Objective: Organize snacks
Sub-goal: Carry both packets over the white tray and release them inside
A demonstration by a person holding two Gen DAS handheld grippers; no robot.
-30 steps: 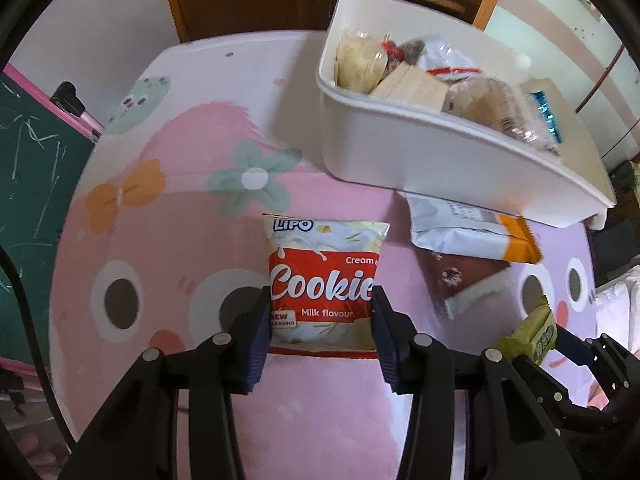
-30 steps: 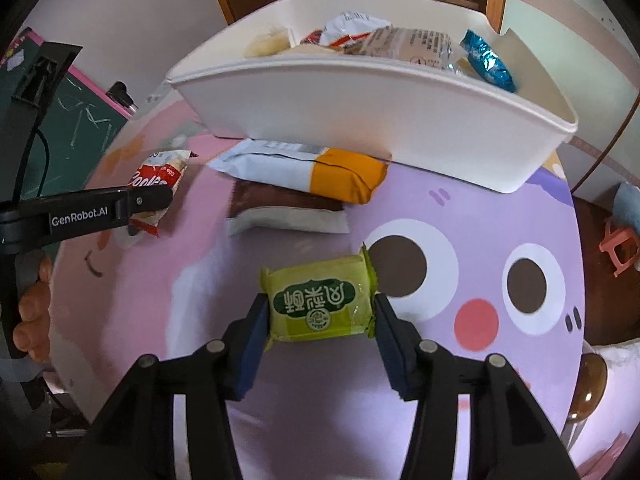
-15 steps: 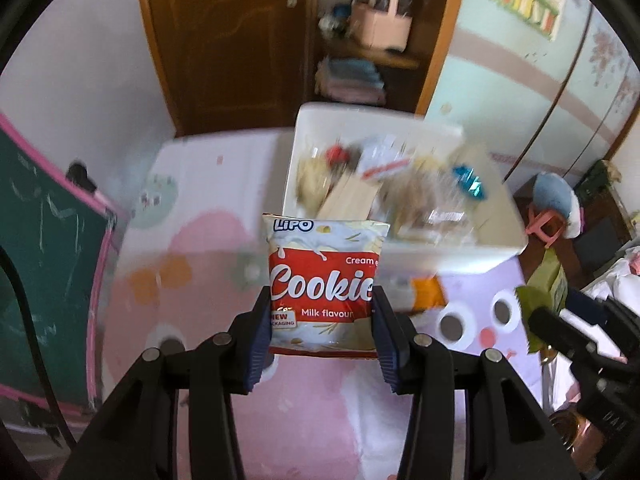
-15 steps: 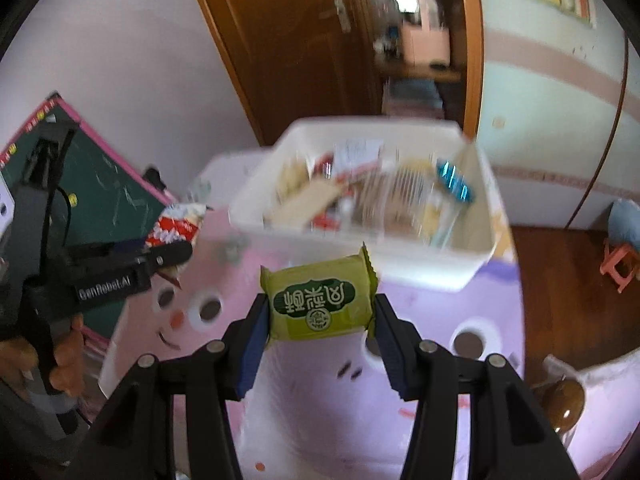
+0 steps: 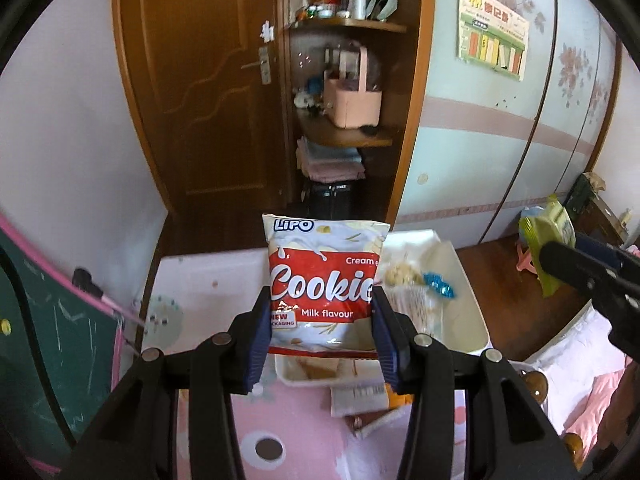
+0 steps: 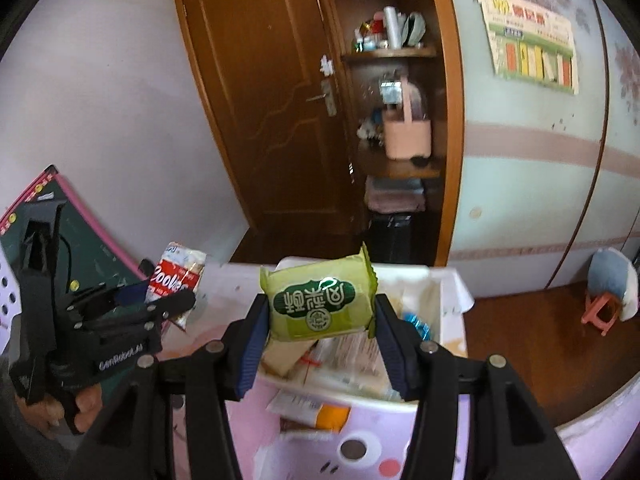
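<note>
the left gripper point(image 5: 322, 332) points forward and downward, its two blue pads clamped on the sides of a cookie packet point(image 5: 323, 286), held upright. the right gripper point(image 6: 320, 340) points the same way, its pads pressed against the ends of a green snack packet point(image 6: 318, 304). in the right wrist view, a hand point(image 6: 60, 408) grips the left gripper's handle at the lower left.

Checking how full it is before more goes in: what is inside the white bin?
The white bin holds several wrapped snacks: a blue foil packet, pale and clear wrappers. The green snack packet in the right claw covers part of it.
</note>
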